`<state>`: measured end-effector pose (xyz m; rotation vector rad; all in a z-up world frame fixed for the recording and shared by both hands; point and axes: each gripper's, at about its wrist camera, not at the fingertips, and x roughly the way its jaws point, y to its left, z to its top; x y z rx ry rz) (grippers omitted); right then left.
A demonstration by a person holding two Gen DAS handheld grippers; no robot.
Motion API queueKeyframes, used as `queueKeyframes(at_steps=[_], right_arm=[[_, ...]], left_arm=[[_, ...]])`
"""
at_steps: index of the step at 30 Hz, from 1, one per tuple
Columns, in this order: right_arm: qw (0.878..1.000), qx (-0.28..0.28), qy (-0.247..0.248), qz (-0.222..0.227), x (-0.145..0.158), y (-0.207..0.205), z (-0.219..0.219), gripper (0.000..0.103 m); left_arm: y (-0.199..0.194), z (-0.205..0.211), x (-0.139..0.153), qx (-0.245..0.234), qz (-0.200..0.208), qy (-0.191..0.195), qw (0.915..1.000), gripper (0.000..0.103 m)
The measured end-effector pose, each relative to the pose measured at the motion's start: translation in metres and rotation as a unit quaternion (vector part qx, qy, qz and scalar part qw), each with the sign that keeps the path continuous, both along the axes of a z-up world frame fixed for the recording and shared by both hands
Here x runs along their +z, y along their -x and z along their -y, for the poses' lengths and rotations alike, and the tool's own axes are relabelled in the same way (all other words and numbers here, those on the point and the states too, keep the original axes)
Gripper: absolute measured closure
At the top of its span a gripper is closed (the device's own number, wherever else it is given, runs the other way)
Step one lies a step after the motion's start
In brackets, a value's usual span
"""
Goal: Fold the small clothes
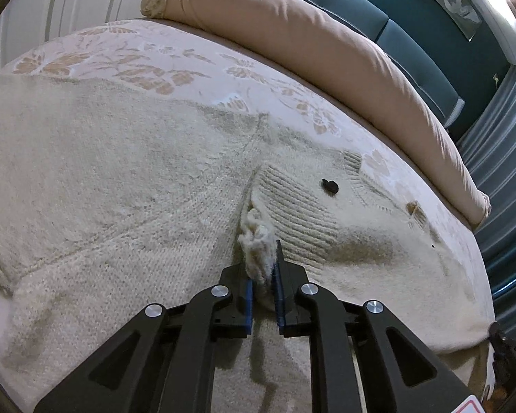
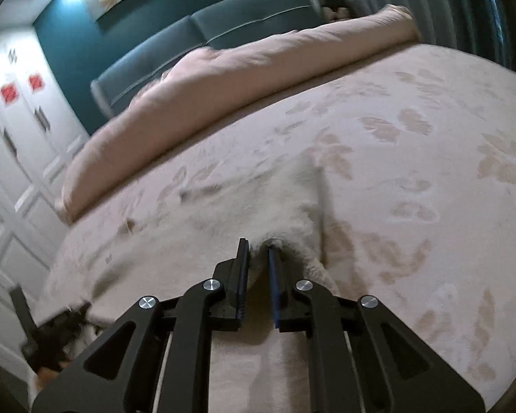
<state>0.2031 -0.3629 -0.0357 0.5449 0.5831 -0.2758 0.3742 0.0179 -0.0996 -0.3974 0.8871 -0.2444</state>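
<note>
Left gripper pinches sweater; right gripper pinches its blurred edge.

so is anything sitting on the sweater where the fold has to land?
Yes: a small dark object lies on the ribbed part of the sweater, just beyond the left gripper, which pinches a tuft of the knit. What it is I cannot tell. Nothing else visible lies on it.
</note>
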Motion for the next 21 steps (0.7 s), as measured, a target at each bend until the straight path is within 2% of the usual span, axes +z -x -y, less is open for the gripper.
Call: queueKeyframes(at_steps=[3, 5, 6, 8, 10, 13, 15, 16, 17, 19, 21], right_arm=[[1.0, -0.018, 0.005, -0.001, 0.007, 0.0, 0.0, 0.092], [0.998, -0.064, 0.0, -0.015, 0.016, 0.011, 0.01, 0.092], [0.997, -0.081, -0.014, -0.014, 0.016, 0.017, 0.014, 0.092], [0.994, -0.111, -0.003, -0.006, 0.024, 0.028, 0.013, 0.092], [0.998, -0.06, 0.016, 0.01, 0.033, 0.02, -0.002, 0.092], [0.998, 0.056, 0.017, -0.038, 0.011, -0.018, -0.021, 0.093], [0.994, 0.032, 0.045, -0.096, -0.014, -0.028, -0.015, 0.093], [0.993, 0.008, 0.043, -0.114, -0.024, -0.023, -0.002, 0.099], [0.993, -0.015, 0.029, -0.109, -0.028, -0.013, 0.011, 0.103], [0.995, -0.046, -0.005, -0.089, -0.028, 0.005, 0.031, 0.103], [0.996, -0.04, 0.005, -0.079, -0.019, 0.009, 0.028, 0.1]], left_arm=[[0.0, 0.0, 0.0, 0.0, 0.0, 0.002, 1.0, 0.09], [0.0, 0.001, 0.0, 0.0, 0.002, 0.001, 1.0, 0.09], [0.001, 0.001, -0.001, 0.001, 0.003, 0.0, 1.0, 0.09], [0.002, 0.002, -0.001, 0.002, 0.006, -0.004, 1.0, 0.09], [0.002, 0.002, -0.001, 0.003, 0.007, -0.005, 1.0, 0.09], [0.003, 0.002, -0.001, 0.003, 0.007, -0.004, 1.0, 0.09], [0.002, 0.001, -0.001, 0.004, 0.007, 0.0, 1.0, 0.09], [0.002, 0.0, -0.001, 0.004, 0.007, 0.002, 1.0, 0.09], [0.002, 0.0, -0.002, 0.004, 0.007, 0.005, 1.0, 0.09], [0.003, -0.002, -0.003, 0.004, 0.009, 0.012, 0.9999, 0.089], [0.003, -0.005, -0.005, 0.005, 0.01, 0.025, 0.9996, 0.089]])
